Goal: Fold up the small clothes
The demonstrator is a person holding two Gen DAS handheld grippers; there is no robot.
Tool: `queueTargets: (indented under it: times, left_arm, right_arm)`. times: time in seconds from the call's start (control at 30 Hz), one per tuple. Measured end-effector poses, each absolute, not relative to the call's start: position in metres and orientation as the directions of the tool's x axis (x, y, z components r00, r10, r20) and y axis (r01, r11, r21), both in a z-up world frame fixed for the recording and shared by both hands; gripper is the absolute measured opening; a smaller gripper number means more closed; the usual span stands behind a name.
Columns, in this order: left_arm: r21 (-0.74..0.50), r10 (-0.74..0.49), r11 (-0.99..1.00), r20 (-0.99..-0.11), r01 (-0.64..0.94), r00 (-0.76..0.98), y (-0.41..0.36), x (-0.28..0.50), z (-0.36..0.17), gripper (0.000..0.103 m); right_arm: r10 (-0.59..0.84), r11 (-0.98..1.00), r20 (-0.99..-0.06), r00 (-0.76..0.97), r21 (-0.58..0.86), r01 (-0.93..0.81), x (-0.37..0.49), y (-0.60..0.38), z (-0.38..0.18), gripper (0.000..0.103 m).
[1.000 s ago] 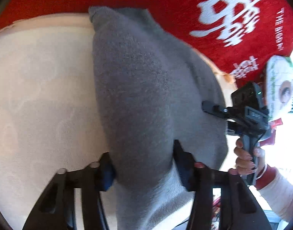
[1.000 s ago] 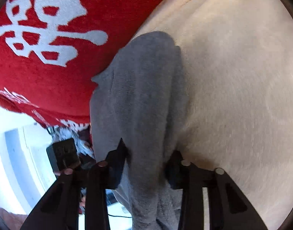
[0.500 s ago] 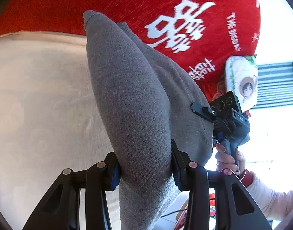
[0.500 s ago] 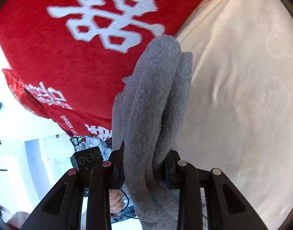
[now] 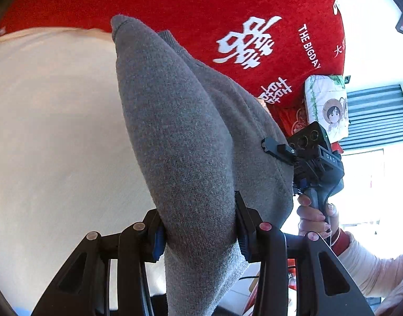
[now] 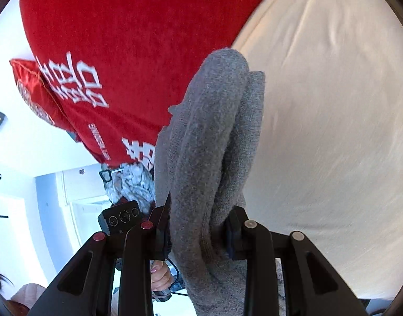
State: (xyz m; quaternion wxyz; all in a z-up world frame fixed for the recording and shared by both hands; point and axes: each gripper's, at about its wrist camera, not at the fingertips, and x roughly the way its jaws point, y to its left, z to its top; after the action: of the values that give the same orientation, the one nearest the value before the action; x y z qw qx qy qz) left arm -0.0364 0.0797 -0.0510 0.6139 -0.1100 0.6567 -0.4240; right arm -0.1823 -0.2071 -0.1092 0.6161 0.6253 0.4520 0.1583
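Grey knit garment (image 5: 185,142), held by two handheld grippers above a cream sheet (image 5: 51,121).
Left gripper (image 5: 198,223) pinches one bunched edge; right gripper (image 6: 198,226) pinches the other. Garment hangs at centre; red blanket (image 5: 175,13) with white characters at 12 o'clock, printed cushion (image 5: 327,105) at 3 o'clock in the left view.

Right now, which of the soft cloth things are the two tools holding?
The gray garment. Both the left tool and right tool pinch it; the red blanket and cream sheet lie untouched behind.
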Motion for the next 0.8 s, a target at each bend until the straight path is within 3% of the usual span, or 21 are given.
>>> queueTargets:
  times: [0.3,0.47,0.63,0.8]
  left_arm:
    - [-0.625,-0.594,0.694,-0.777,0.358,-0.207,0.128,-0.045,-0.098,0.044]
    - [-0.558,-0.523,0.747,-0.829,0.361,-0.199,0.136,-0.044,-0.135,0.044]
    - [-0.519,-0.482,0.771,-0.855,0.370,-0.194,0.140,-0.047,-0.139,0.053]
    - [-0.433,-0.419,0.806,-0.899,0.404,-0.128,0.151,-0.044,-0.117,0.053]
  right_arm:
    - [0.782,0.229,-0.409,0.470,0.890,0.394,-0.170,-0.149,-0.146,0.033]
    - [0.752,0.357,-0.531,0.390,0.826,0.436,-0.158,-0.135,-0.174,0.034]
    - [0.692,0.448,-0.638,0.337,0.746,0.492,-0.160,-0.139,-0.178,0.050]
    - [0.592,0.530,-0.742,0.314,0.652,0.543,-0.174,-0.151,-0.157,0.053]
